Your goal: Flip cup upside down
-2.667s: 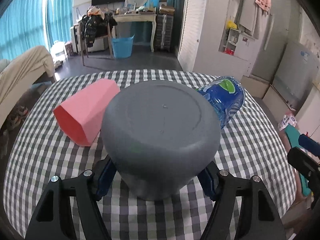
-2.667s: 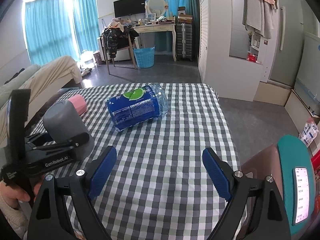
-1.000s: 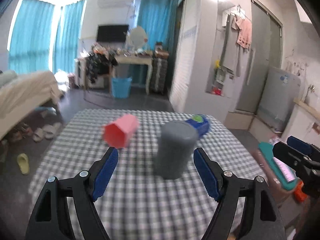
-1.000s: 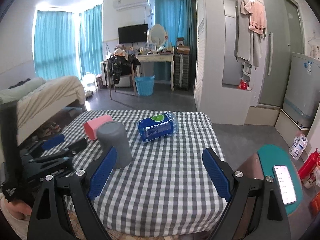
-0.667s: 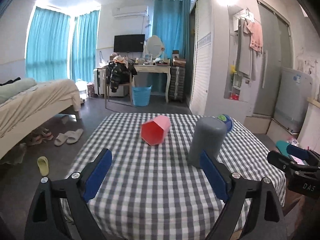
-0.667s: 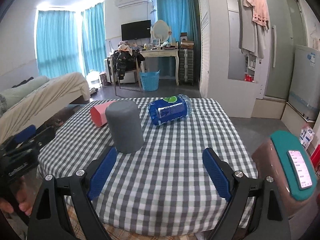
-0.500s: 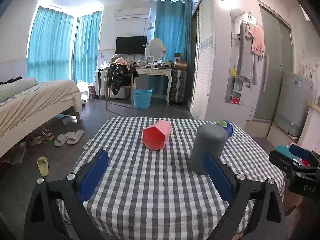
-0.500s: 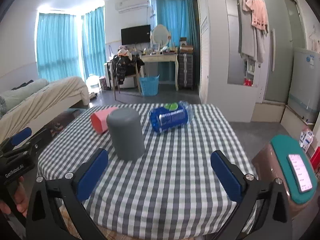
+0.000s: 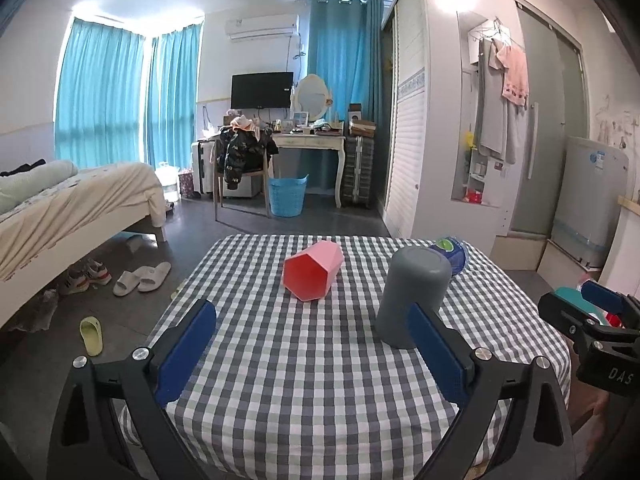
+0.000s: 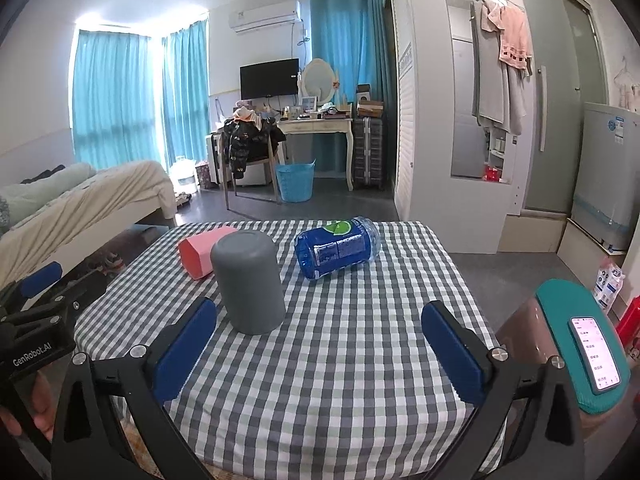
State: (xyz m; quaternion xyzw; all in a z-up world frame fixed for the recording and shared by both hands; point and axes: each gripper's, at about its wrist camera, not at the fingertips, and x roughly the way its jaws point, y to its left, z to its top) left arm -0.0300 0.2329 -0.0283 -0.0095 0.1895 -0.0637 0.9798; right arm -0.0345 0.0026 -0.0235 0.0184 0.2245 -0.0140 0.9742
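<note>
A grey cup (image 9: 414,294) stands upside down, base up, on the checked table (image 9: 320,380); it also shows in the right wrist view (image 10: 250,280). My left gripper (image 9: 312,354) is open and empty, held back over the table's near edge, with the cup just beyond its right finger. My right gripper (image 10: 320,354) is open and empty, also near the front edge, with the cup beyond its left finger.
A pink cup (image 9: 314,274) lies on its side at the far middle, behind the grey cup in the right wrist view (image 10: 202,256). A blue-labelled bottle (image 10: 338,246) lies on its side at the far right. A teal stool with a phone (image 10: 580,344) stands to the right.
My left gripper let go of the grey cup, left it standing upside down and pulled well back from it. The right gripper also drew back and opened a little wider.
</note>
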